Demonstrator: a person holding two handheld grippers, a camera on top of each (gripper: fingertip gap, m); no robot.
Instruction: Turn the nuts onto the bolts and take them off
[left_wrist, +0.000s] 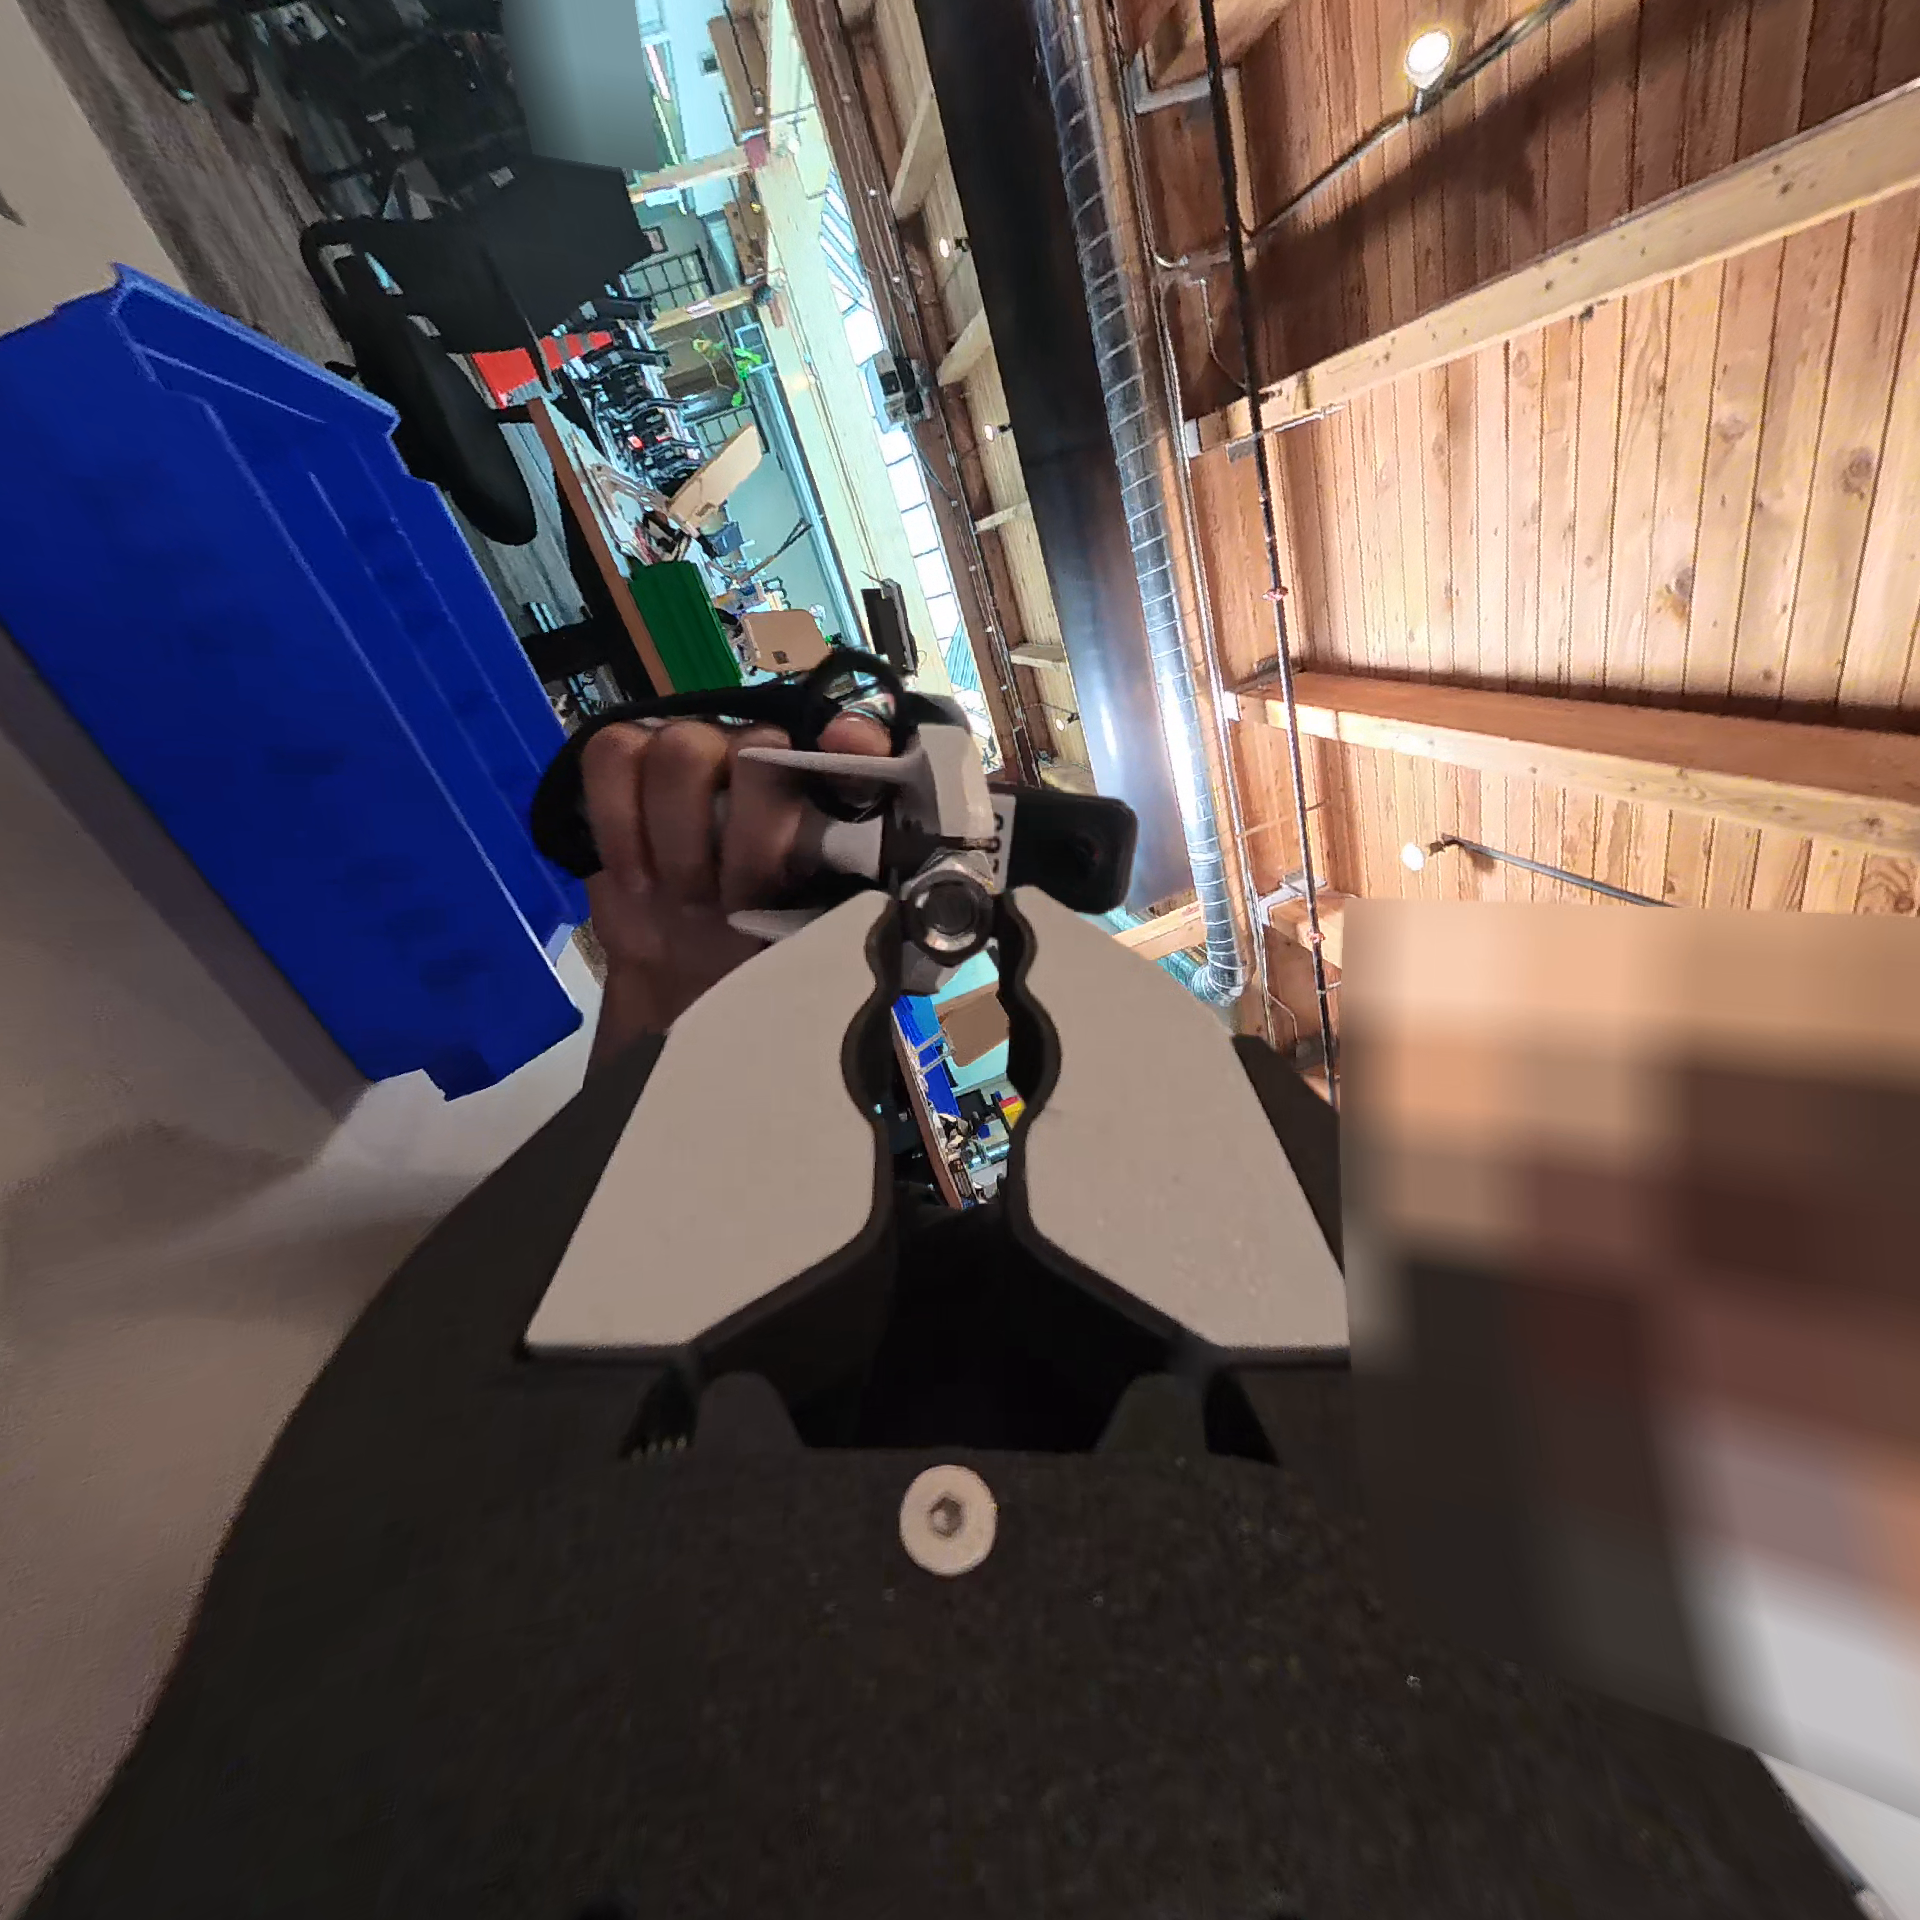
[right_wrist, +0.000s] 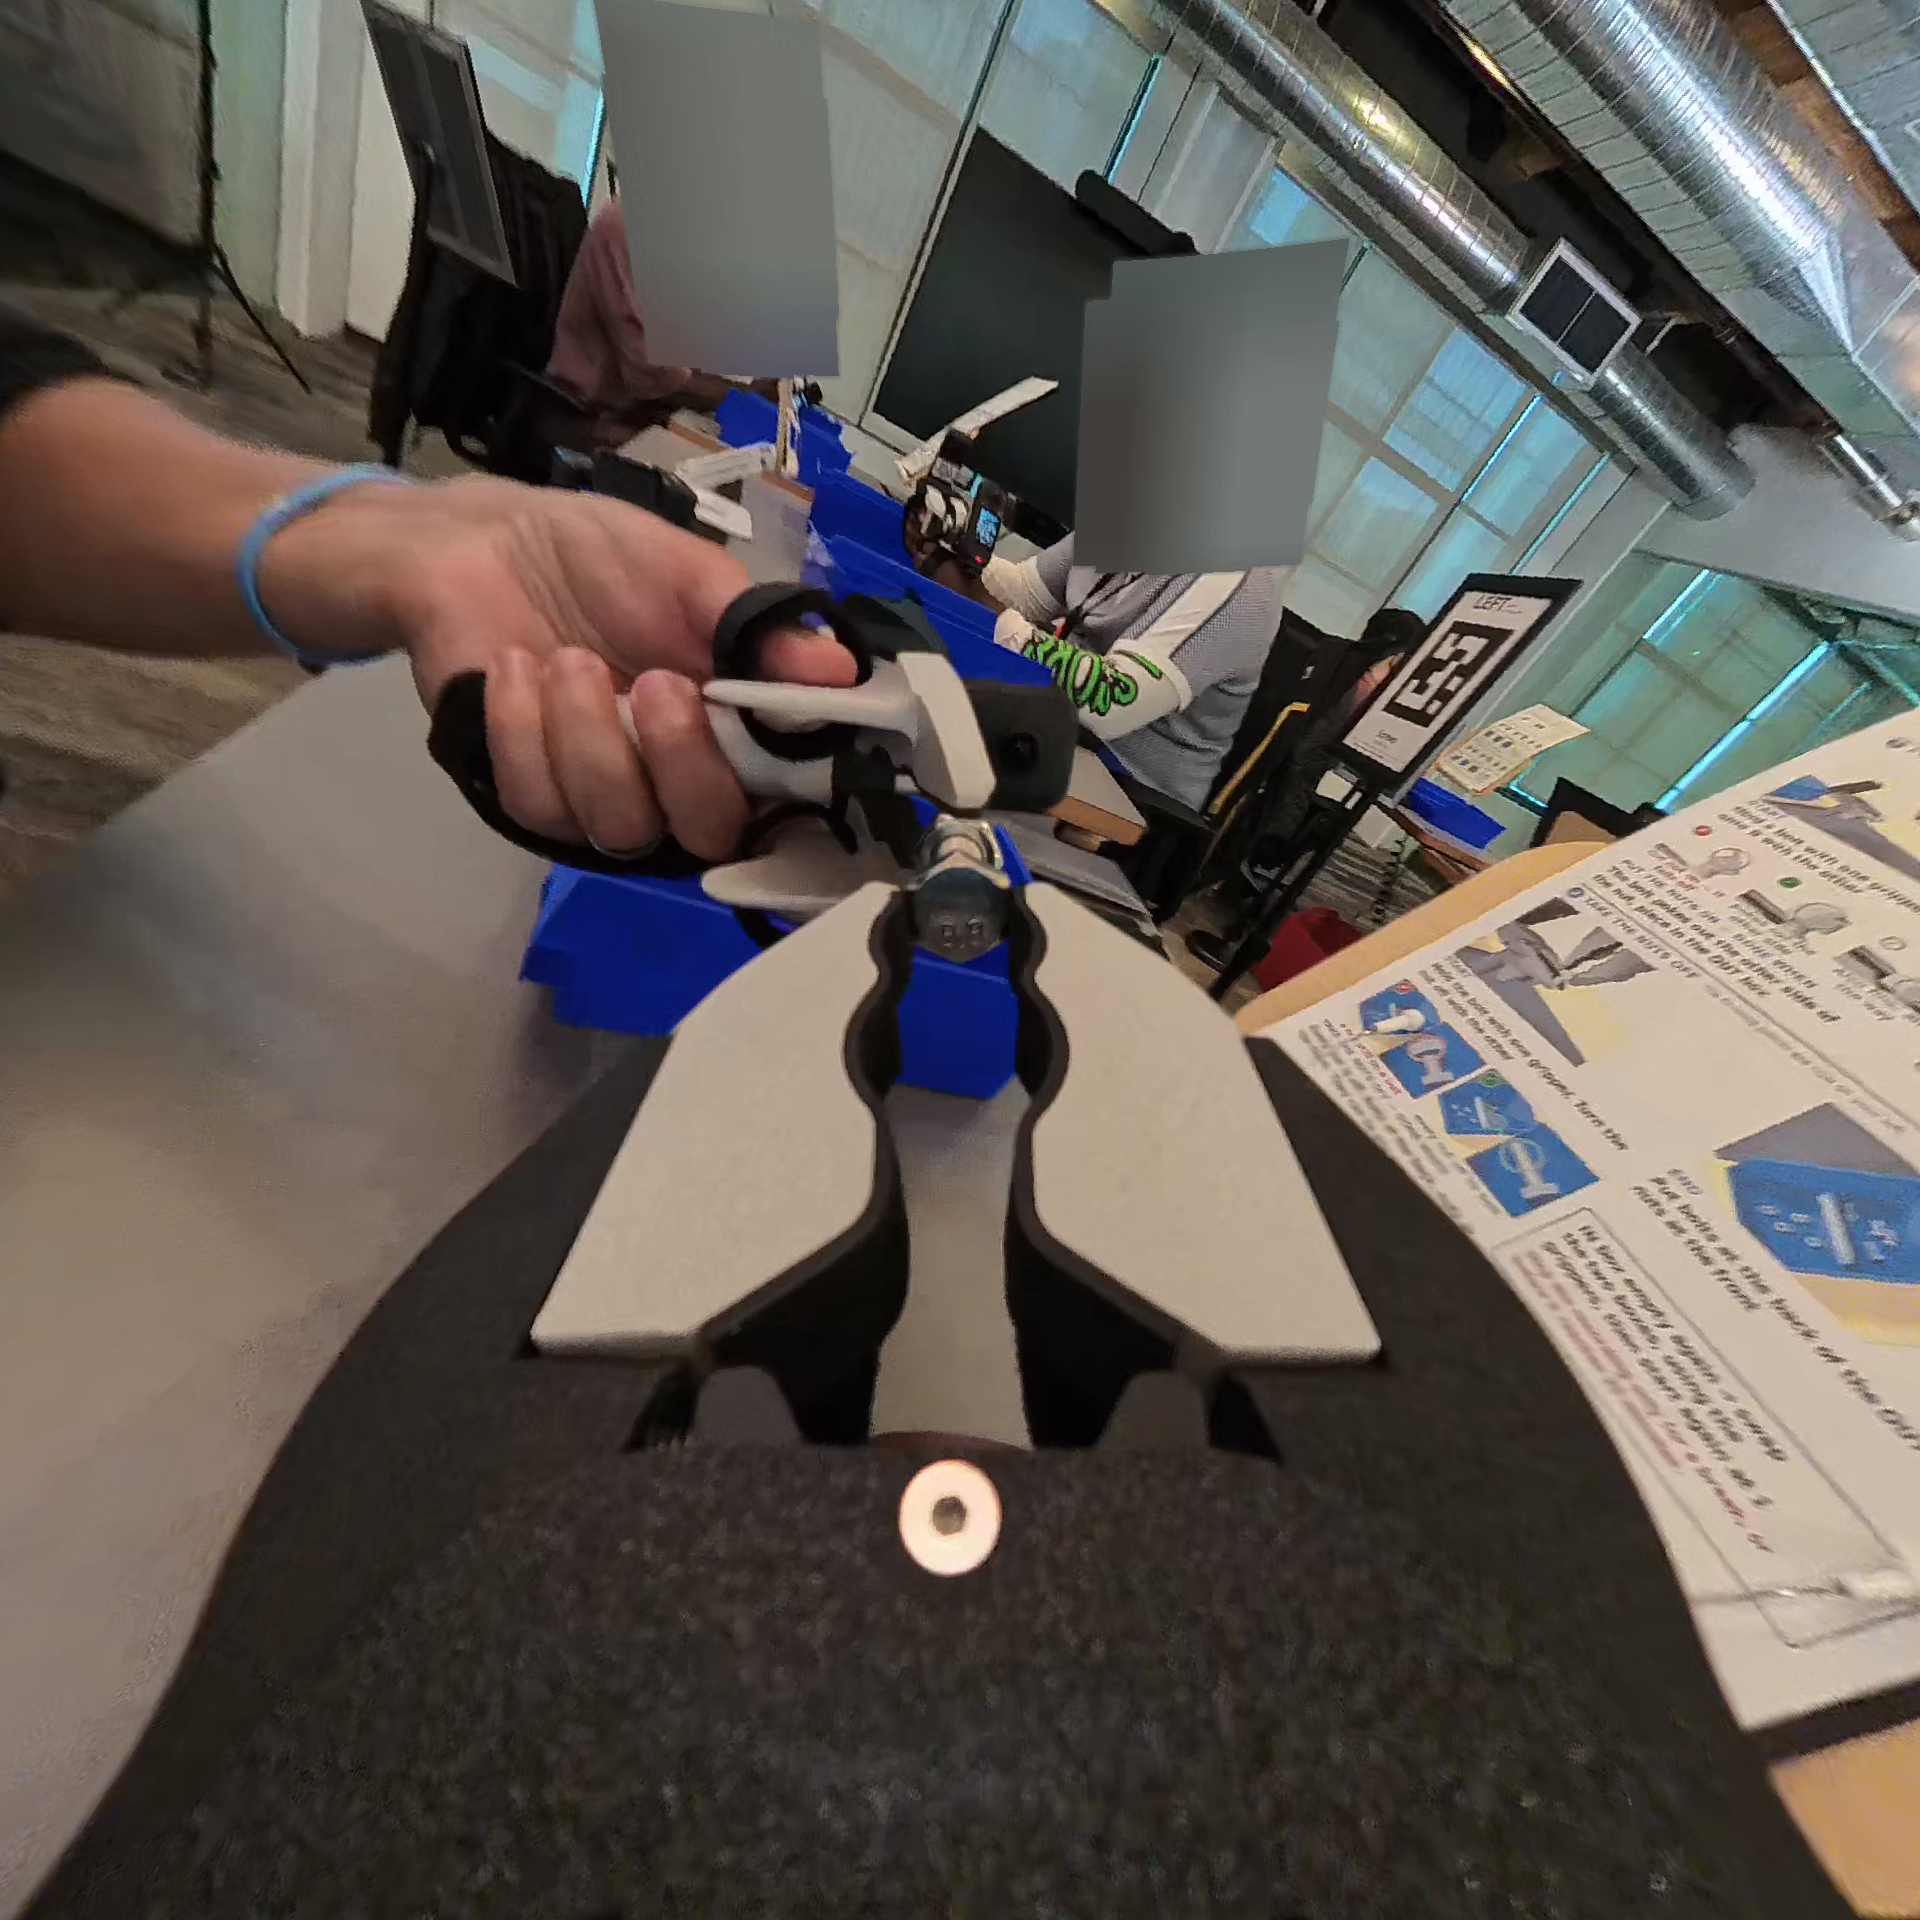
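The nut (left_wrist: 940, 914) sits in the left tongs' (left_wrist: 940, 925) clenched tips, raised above the blue bin (left_wrist: 260, 644). The right tongs (right_wrist: 954, 920) grip the bolt (right_wrist: 956, 925) by its head. Nut and bolt appear joined; whether threading on or off, I cannot tell.

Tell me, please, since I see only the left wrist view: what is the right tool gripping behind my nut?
Observer: The right tool is shut on the bolt, by its hex head.
Operator: Thank you. Is the nut tight against that head?
Observer: No. The nut sits apart from the head, with a short stretch of shaft showing between them.
Operator: Is there anything beside the right tool?
Observer: Yes, a printed sheet lies flat to its right.
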